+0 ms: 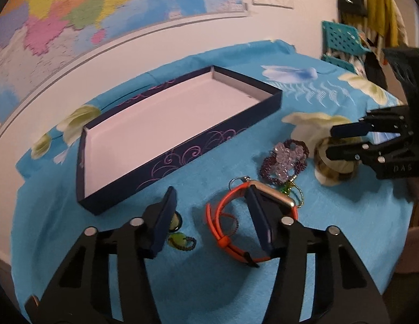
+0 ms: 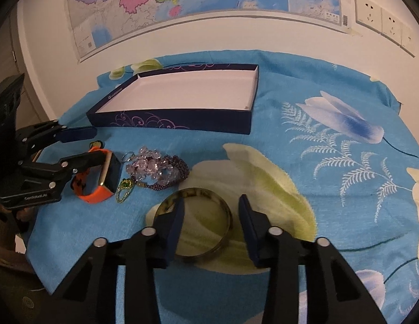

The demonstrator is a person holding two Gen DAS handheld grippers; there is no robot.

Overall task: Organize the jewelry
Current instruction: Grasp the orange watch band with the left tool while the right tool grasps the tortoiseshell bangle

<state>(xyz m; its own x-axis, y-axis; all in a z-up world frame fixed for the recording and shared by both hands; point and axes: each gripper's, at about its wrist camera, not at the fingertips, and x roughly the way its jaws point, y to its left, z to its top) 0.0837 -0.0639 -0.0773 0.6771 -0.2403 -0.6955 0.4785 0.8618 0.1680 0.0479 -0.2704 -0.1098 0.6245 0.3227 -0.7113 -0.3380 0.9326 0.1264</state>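
Observation:
An empty dark blue box (image 1: 182, 145) with a white inside lies on the blue floral cloth; it also shows in the right wrist view (image 2: 171, 124). My left gripper (image 1: 212, 218) is open, its jaws either side of the orange watch (image 1: 223, 226), also seen in the right wrist view (image 2: 101, 191). My right gripper (image 2: 210, 224) is open around a brown-green bangle (image 2: 225, 224), which shows in the left wrist view (image 1: 331, 162). A purple bead bracelet (image 1: 285, 159) lies between watch and bangle, also in the right wrist view (image 2: 158, 170).
A small green charm (image 1: 179, 239) lies under my left finger. A green pendant (image 2: 124, 189) lies by the watch. The wall with a map (image 2: 182, 2) is behind the table. A teal basket (image 1: 342, 43) stands at the far right.

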